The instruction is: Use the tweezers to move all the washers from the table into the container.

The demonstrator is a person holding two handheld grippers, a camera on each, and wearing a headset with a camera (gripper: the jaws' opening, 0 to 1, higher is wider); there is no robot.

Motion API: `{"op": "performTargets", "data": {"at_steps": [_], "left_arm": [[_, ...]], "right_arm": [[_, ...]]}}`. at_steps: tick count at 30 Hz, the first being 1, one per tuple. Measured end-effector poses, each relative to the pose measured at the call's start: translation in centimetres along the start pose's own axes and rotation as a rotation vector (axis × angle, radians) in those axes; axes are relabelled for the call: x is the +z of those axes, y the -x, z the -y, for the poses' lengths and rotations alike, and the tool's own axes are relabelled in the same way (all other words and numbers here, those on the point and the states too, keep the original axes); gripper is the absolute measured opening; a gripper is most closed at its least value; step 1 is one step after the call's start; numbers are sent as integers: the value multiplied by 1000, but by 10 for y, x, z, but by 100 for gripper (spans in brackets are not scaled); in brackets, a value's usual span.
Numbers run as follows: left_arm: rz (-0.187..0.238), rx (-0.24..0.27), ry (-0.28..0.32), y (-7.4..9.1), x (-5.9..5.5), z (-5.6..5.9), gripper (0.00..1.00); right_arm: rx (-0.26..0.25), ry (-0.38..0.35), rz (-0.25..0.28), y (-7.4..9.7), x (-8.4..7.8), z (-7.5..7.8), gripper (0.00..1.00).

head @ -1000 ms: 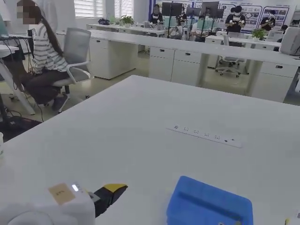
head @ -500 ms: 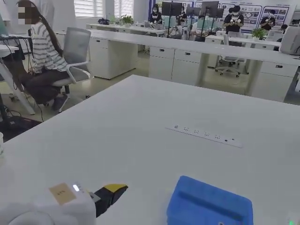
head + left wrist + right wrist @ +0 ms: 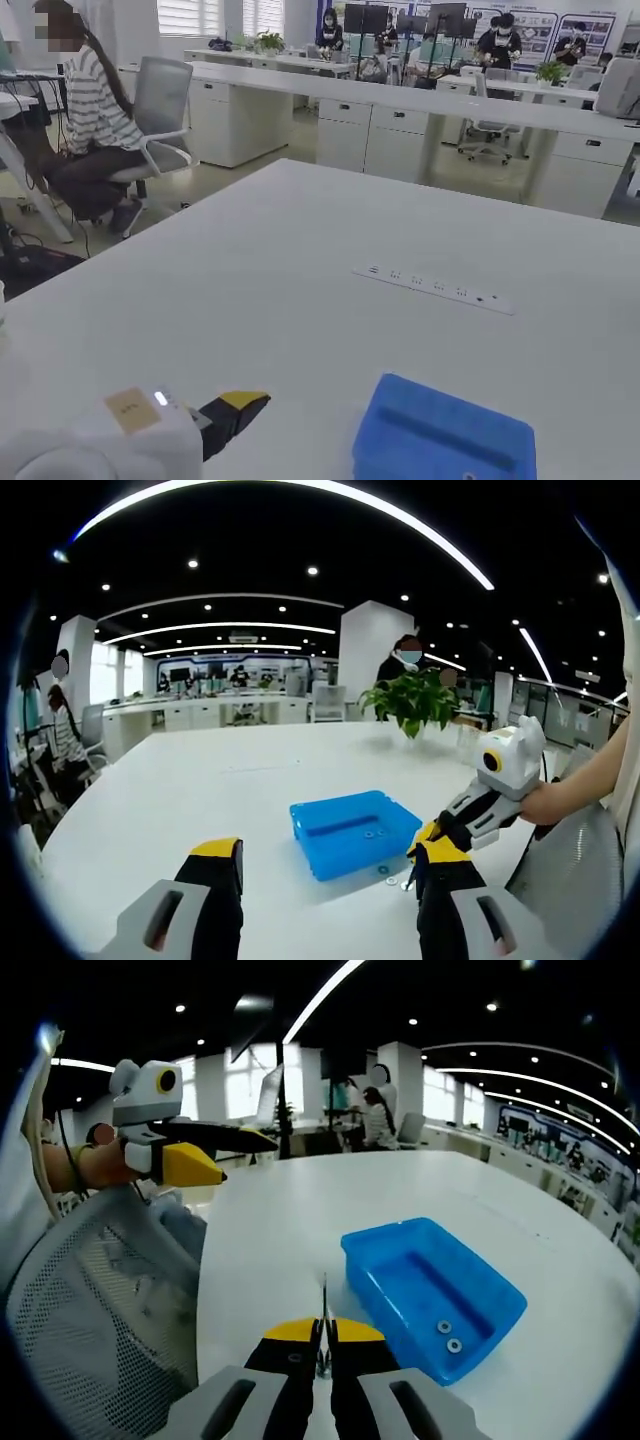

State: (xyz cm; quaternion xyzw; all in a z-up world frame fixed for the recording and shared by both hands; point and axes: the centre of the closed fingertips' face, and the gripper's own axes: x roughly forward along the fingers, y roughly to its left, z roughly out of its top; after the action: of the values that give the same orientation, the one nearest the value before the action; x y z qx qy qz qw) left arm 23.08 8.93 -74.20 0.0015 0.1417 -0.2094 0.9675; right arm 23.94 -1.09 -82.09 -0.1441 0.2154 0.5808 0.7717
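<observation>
A blue container (image 3: 445, 435) sits on the white table (image 3: 300, 260) at the bottom of the head view. In the left gripper view the container (image 3: 355, 832) holds a few washers (image 3: 370, 832), and two more washers (image 3: 388, 877) lie on the table by its near corner. My left gripper (image 3: 328, 870) is open, its jaws wide apart and nothing between them; it also shows as the left gripper (image 3: 238, 408) left of the container. My right gripper (image 3: 323, 1345) is shut on thin tweezers (image 3: 324, 1305). Beside it, the container (image 3: 430, 1295) shows two washers (image 3: 449, 1336).
A white power strip (image 3: 437, 288) lies across the table beyond the container. A potted plant (image 3: 415, 700) stands on the far side. A mesh chair back (image 3: 100, 1290) is close on the left of the right gripper view. Desks, chairs and seated people fill the room behind.
The head camera has shifted slightly; the left gripper and the container keep their places.
</observation>
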Motion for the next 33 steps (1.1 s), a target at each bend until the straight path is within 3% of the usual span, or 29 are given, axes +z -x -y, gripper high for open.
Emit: {"op": "performTargets", "data": {"at_steps": [6, 10, 14, 18, 26, 33], "left_arm": [[-1, -2, 0, 0, 0, 0, 70], [0, -1, 2, 0, 0, 0, 70], [-1, -2, 1, 0, 0, 0, 70], [-3, 2, 2, 0, -1, 0, 70], [-7, 1, 1, 0, -1, 0, 70], [-9, -4, 1, -1, -2, 1, 70]], "right_arm": [[13, -1, 6, 0, 5, -1, 0], [-17, -5, 28, -1, 13, 12, 0], [-64, 43, 21, -8, 16, 29, 0], [-70, 71, 18, -14, 17, 34, 1], [-53, 94, -11, -21, 10, 33, 1], [-33, 57, 4, -20, 10, 25, 1]]}}
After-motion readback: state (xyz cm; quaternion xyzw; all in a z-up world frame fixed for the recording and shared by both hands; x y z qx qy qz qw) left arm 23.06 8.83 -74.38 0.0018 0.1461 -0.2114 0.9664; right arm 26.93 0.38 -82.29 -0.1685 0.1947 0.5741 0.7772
